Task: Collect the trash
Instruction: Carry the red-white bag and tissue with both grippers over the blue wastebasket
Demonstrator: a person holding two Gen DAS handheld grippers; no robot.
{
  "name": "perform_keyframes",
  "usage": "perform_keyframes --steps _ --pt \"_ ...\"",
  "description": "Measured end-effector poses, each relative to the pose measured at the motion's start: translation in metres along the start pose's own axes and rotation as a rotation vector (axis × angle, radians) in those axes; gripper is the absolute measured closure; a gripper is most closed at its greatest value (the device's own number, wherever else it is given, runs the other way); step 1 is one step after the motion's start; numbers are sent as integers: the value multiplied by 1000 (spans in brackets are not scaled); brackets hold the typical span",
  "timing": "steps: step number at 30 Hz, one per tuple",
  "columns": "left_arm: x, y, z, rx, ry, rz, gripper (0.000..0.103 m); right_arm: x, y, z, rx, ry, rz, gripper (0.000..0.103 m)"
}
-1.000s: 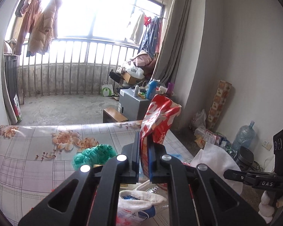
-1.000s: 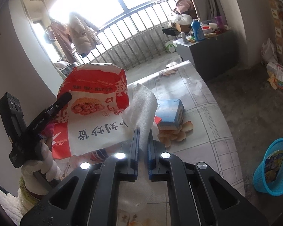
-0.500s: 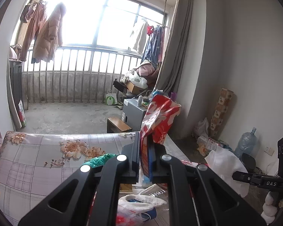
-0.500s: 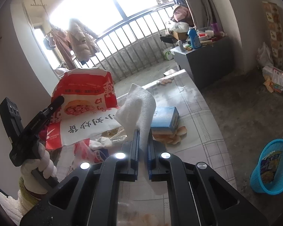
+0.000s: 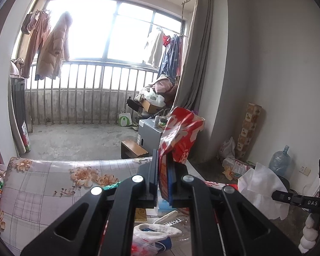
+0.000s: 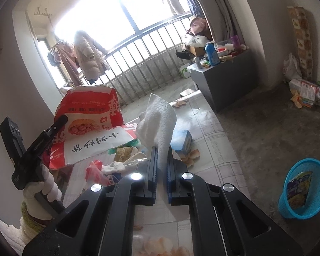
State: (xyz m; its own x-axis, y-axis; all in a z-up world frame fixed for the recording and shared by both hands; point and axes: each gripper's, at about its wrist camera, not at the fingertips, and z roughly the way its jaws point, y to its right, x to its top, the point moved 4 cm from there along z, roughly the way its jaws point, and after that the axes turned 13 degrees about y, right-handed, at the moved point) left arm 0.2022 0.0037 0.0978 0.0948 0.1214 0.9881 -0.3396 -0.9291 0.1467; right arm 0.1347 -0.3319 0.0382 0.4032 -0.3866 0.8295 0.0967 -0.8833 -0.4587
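The red bag (image 5: 182, 132) stands up between the fingers of the left gripper (image 5: 162, 177), which are closed on its lower edge. The tissue (image 6: 157, 125) rises between the fingers of the right gripper (image 6: 161, 170), closed on it too. Below both lies the table (image 6: 213, 140) with a blue box (image 6: 184, 139) just beyond the right fingers, and a blue basket (image 6: 309, 170) stands on the floor, well apart to their right.
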Motion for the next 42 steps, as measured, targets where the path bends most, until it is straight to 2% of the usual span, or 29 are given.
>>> perform_keyframes --steps 10,18,24,32,38,42 --pt "5 19 1 -47 -1 29 97 4 20 -23 -41 56 27 97" --pt "10 71 16 -194 -56 120 97 10 53 -63 -127 129 69 97" --pt "7 140 37 -346 -111 202 97 11 102 -114 -249 207 134 97" --pt "-29 257 76 -531 -257 348 96 -7 179 -181 -428 277 260 97" --pt "-88 363 113 -668 -398 542 96 -28 227 -197 -483 288 377 97" --pt "-138 417 139 -708 -462 653 96 -35 254 -186 -510 273 430 97"
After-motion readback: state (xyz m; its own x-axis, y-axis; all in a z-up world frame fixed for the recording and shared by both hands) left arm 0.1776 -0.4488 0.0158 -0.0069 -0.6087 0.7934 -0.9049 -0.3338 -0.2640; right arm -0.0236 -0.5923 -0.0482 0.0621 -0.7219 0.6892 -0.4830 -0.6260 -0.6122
